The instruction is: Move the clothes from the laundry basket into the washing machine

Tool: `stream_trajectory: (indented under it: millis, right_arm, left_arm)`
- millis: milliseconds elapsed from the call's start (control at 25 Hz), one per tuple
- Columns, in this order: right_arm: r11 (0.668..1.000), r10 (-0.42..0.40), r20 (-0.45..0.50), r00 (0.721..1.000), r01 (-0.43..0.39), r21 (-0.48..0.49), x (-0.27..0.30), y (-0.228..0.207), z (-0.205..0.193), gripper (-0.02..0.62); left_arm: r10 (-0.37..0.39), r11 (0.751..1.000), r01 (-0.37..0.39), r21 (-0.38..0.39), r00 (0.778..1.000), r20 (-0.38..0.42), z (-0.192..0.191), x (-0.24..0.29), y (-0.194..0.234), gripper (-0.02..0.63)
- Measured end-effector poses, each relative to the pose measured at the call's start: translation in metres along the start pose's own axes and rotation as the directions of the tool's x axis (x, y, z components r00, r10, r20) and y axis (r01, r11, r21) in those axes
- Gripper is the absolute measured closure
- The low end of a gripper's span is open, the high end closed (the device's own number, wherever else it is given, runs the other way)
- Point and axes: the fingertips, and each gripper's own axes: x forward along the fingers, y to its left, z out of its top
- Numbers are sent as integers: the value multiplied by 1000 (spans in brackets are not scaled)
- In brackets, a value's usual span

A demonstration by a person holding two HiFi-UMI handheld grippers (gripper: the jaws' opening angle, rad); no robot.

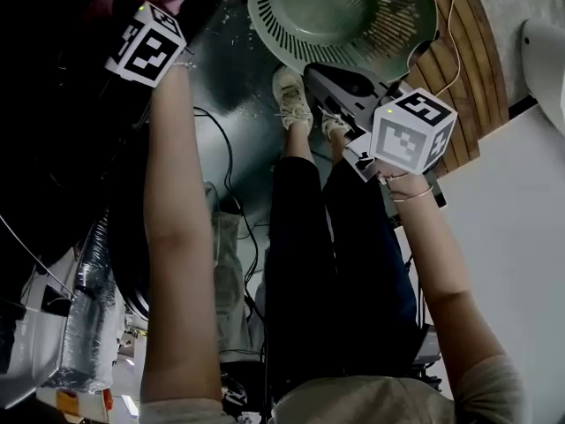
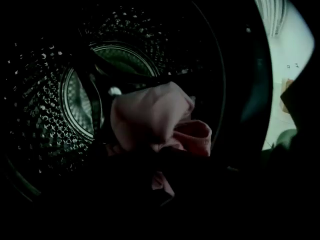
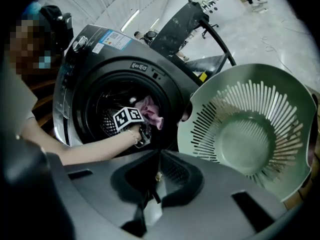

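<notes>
In the washing machine drum (image 2: 45, 109), the left tool (image 2: 156, 156) clamps a pink garment (image 2: 150, 119), seemingly soft and light, by a bunched fold; the right tool (image 3: 154, 179) is closed, empty.

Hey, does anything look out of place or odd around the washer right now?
Only the green laundry basket: it sits tipped beside the washing machine, its empty inside facing the person. The pink garment in the left claw is inside the drum, as expected.

The person wears black trousers (image 1: 300, 263), pale sneakers (image 1: 291, 95) and a beige top (image 1: 353, 405).
</notes>
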Motion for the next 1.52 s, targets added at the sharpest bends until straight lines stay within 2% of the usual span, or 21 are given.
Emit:
stream_trajectory:
  millis: [120,360,520,640,760,800,960,1080,1160,1280,1400,1520]
  right_arm:
    - [1000,8,1,1000,-8,-8,4,-1,5,577]
    - [1000,17,3,1000,-17,-10,7,6,4,577]
    - [1000,15,-1,1000,-15,-8,1,9,0,577]
    - [1000,6,12,1000,-6,1,-5,6,-1,577]
    - [1000,11,17,1000,-11,4,-6,7,-5,577]
    - [1000,17,13,1000,-17,2,-5,8,-6,577]
    - [1000,20,12,1000,-20,-6,-1,5,-6,577]
    - [1000,8,24,1000,-8,0,0,-2,-1,577]
    - [1000,6,28,1000,-6,-3,0,-4,3,577]
    - [1000,5,31,1000,-4,-10,-2,-3,7,577]
    - [998,3,45,999,-1,-58,-6,5,13,577]
    - [988,-19,83,996,32,-152,-22,19,25,584]
  left_arm:
    - [65,998,-64,-18,997,31,24,15,22,574]
    - [-10,996,7,-87,999,-39,-1,6,1,566]
    - [-19,990,13,-142,999,-46,-15,-22,-5,495]
    - [-73,988,67,-138,996,-41,-22,-44,-13,485]
    - [-177,980,167,-105,980,-91,-39,-51,-33,493]
    - [-208,976,199,-91,973,-102,-43,-50,-39,589]
    - [-284,959,278,-60,950,-133,-46,-24,-59,597]
    - [-256,967,255,-21,958,-128,-37,7,-55,597]
    - [-210,978,209,-24,972,-109,-23,25,-39,597]
    - [-178,984,175,-41,980,-88,-13,30,-32,597]
    - [-186,976,176,-130,980,-70,-19,13,-35,597]
    - [-244,944,231,-235,969,-28,-13,-27,-44,597]
